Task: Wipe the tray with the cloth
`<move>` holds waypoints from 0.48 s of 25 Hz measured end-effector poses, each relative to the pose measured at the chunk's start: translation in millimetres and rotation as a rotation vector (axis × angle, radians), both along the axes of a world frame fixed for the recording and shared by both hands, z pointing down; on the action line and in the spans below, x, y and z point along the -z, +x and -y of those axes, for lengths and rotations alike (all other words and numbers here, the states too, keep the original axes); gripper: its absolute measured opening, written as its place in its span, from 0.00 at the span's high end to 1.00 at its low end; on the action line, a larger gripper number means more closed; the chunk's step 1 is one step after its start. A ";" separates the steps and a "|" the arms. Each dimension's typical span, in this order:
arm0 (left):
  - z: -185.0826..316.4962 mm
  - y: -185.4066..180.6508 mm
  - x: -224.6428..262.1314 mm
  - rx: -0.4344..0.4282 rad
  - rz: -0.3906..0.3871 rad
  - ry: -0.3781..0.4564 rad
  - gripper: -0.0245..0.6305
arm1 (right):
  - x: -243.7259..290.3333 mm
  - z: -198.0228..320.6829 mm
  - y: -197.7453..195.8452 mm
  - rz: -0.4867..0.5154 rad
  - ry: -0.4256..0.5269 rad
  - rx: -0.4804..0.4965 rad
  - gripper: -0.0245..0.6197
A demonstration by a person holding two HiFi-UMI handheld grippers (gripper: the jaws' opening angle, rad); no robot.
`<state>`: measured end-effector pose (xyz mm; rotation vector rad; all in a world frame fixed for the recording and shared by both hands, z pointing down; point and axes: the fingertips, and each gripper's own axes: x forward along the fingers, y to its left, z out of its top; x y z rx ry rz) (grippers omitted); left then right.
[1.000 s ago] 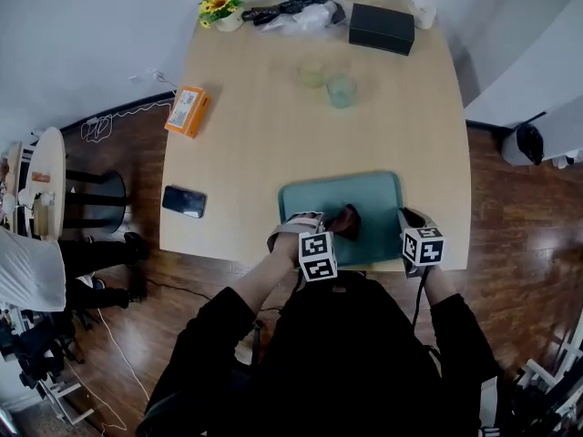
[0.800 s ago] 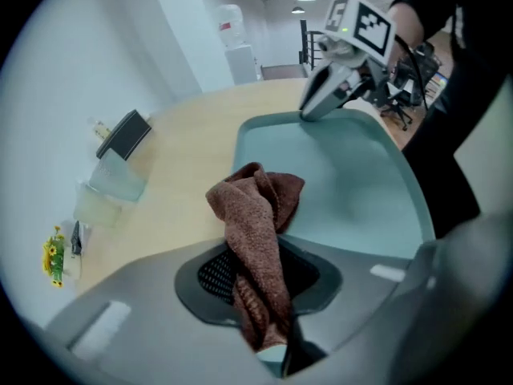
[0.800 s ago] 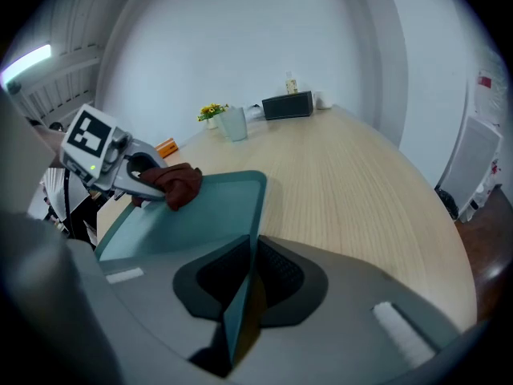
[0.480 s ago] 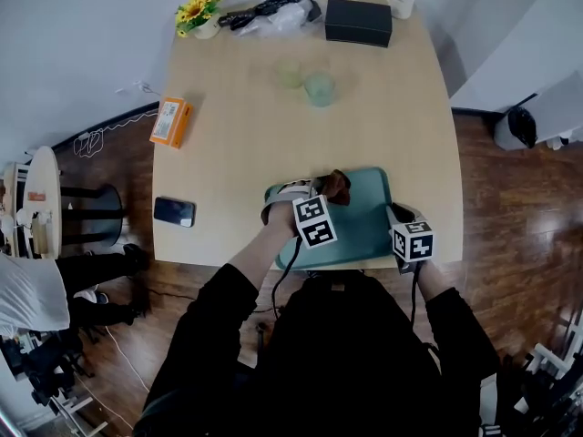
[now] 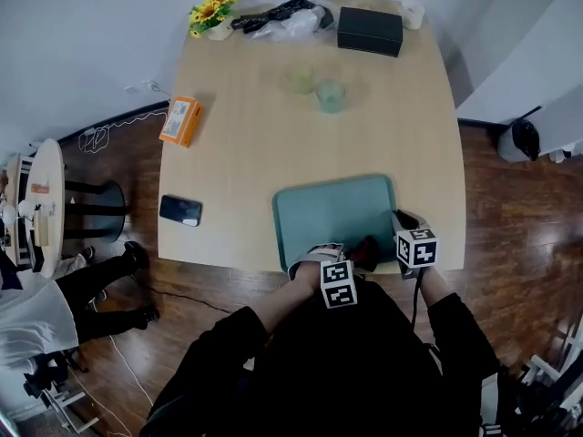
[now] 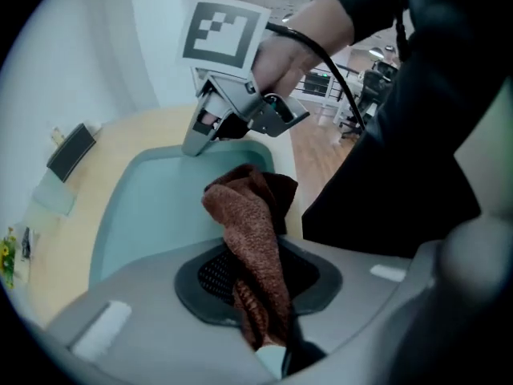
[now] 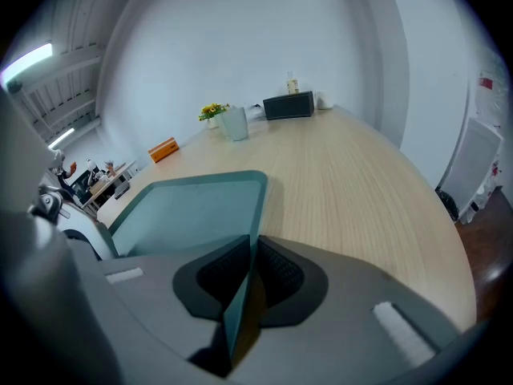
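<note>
So, the brown cloth is pinched tight in our left gripper. The pads are clenched on its lower end and the bunched-up rest pokes out ahead of the jaws. From the head view, that bundle sits over the near right corner of the teal tray, just beside our right gripper. We can't tell for sure whether it's actually pressing on the tray surface.

The right gripper is clamped on the tray itself. The tray's near rim runs straight between its pads, which squeeze it from both sides.

Pose-wise, both grippers are tucked in close to our body at the near edge of the table. Our left forearm angles across toward the right, so the two marker cubes end up near each other. In the left gripper view, our right hand wraps the right gripper's handle, with that gripper tilted down at the rim.

As for containers, the cloth is the only thing on the tray. Farther up the table, two pale greenish cups stand side by side, contents too faint to tell. A small pot at the far left corner holds yellow flowers. A black box sits at the far edge, and an orange box and a phone lie along the left side.
</note>
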<state>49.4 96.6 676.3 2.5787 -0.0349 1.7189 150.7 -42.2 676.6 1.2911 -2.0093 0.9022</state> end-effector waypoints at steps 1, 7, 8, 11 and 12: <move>1.2 -1.1 -0.1 0.003 -0.002 -0.007 0.85 | 0.3 0.0 -0.7 -0.001 0.002 0.001 0.91; 56.6 -11.8 3.2 0.032 0.020 0.065 0.85 | 2.3 -2.0 -2.8 -0.007 0.006 0.000 0.91; 73.9 -13.4 2.9 0.040 0.028 0.085 0.85 | 1.9 -1.8 -3.1 -0.009 0.007 0.001 0.91; 131.6 -17.3 0.1 0.059 0.067 0.143 0.85 | 1.2 -0.5 -2.9 -0.008 0.009 0.002 0.91; 150.7 -18.3 -0.4 0.075 0.080 0.155 0.85 | 1.3 -0.2 -2.8 -0.007 0.009 0.002 0.91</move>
